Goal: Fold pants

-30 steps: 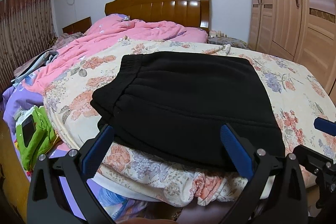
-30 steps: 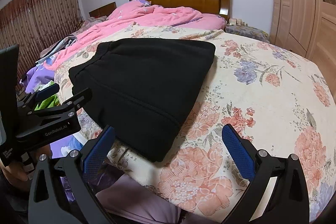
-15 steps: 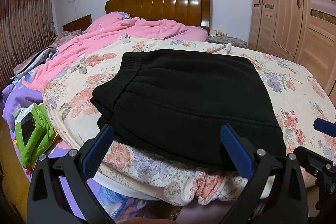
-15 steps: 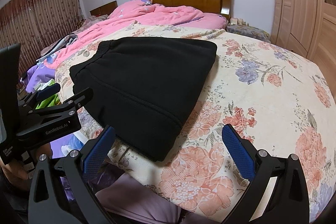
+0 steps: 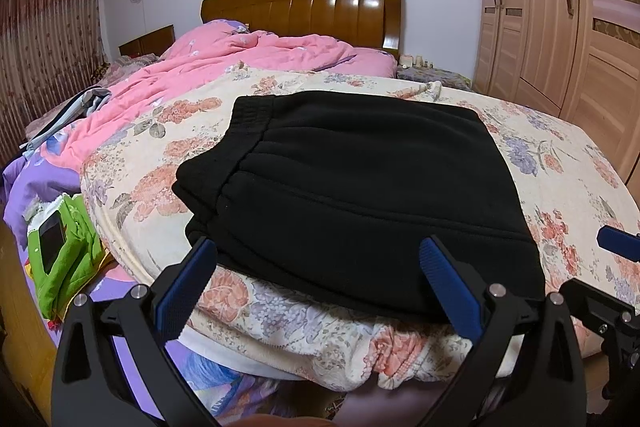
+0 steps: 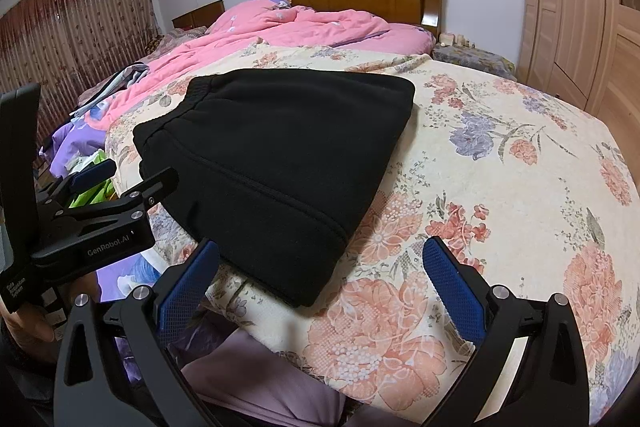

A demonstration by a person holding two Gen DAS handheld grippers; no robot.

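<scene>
Right gripper (image 5: 618, 243) in the left wrist view: cut off by the right frame edge — only one blue fingertip and part of the black body show, so jaw spacing cannot be read there. Small items on the nightstand (image 5: 416, 59) beside the headboard: too small to identify. Near edge of the black pants (image 5: 360, 195): partly hidden behind the left gripper's fingers (image 5: 448, 283). Dark screened object in the green holder (image 5: 64, 259): identity unclear.
</scene>
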